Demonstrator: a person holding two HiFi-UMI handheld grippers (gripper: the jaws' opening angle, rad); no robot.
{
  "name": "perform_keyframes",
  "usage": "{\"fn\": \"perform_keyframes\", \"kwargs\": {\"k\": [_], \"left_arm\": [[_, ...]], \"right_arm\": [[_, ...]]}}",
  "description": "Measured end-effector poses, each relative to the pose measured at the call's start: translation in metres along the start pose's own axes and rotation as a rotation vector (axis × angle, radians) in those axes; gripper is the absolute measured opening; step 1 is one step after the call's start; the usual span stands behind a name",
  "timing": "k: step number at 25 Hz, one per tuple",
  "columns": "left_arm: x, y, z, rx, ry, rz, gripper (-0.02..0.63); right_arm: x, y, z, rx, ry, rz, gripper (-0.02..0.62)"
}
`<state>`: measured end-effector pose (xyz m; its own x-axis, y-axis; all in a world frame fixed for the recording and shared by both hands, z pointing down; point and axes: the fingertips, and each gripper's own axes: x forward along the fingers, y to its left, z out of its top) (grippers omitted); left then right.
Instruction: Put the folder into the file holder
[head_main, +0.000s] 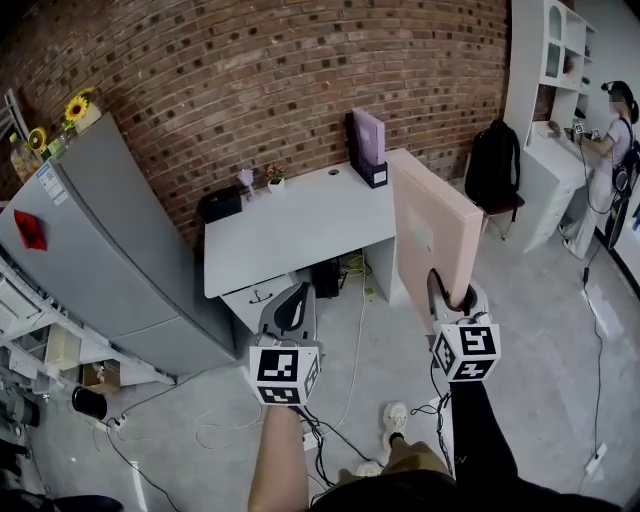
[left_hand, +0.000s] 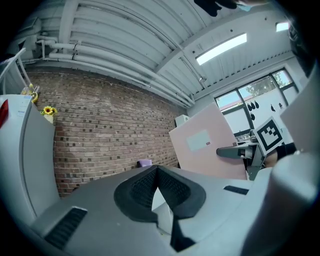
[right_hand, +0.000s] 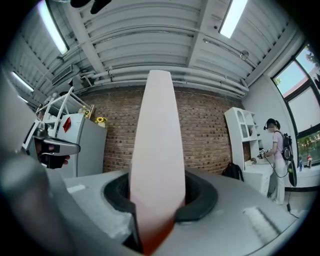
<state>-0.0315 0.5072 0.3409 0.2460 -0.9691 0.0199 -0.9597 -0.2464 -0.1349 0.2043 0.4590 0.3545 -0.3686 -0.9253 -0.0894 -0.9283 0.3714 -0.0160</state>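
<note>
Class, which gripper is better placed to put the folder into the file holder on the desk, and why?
Right. The right gripper clamps the pink folder upright, with the file holder ahead on the desk. The left gripper is shut and holds nothing.

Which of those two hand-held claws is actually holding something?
The right gripper, clamped on the pink folder; the left gripper holds nothing.

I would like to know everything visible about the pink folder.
The folder is a pale pink, stiff-looking flat panel with a pale rectangular label on one face. It stands upright in the air, its lower edge clamped between the jaws of the right gripper. Nothing else touches it.
</note>
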Motion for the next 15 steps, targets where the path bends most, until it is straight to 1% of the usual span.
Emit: {"fn": "perform_keyframes", "kwargs": {"k": [3, 8, 15], "left_arm": [[0.023, -0.001, 0.002, 0.0, 0.0, 0.001, 0.008], [0.065, 0.004, 0.004, -0.001, 0.003, 0.012, 0.008], [0.131, 0.008, 0.004, 0.003, 0.015, 0.027, 0.008]], "right_arm": [[0.023, -0.011, -0.002, 0.023, -0.002, 0.016, 0.146], [0.065, -0.026, -0.004, 0.025, -0.005, 0.044, 0.146], [0.122, -0.062, -0.01, 0.044, -0.008, 0.067, 0.146]]}}
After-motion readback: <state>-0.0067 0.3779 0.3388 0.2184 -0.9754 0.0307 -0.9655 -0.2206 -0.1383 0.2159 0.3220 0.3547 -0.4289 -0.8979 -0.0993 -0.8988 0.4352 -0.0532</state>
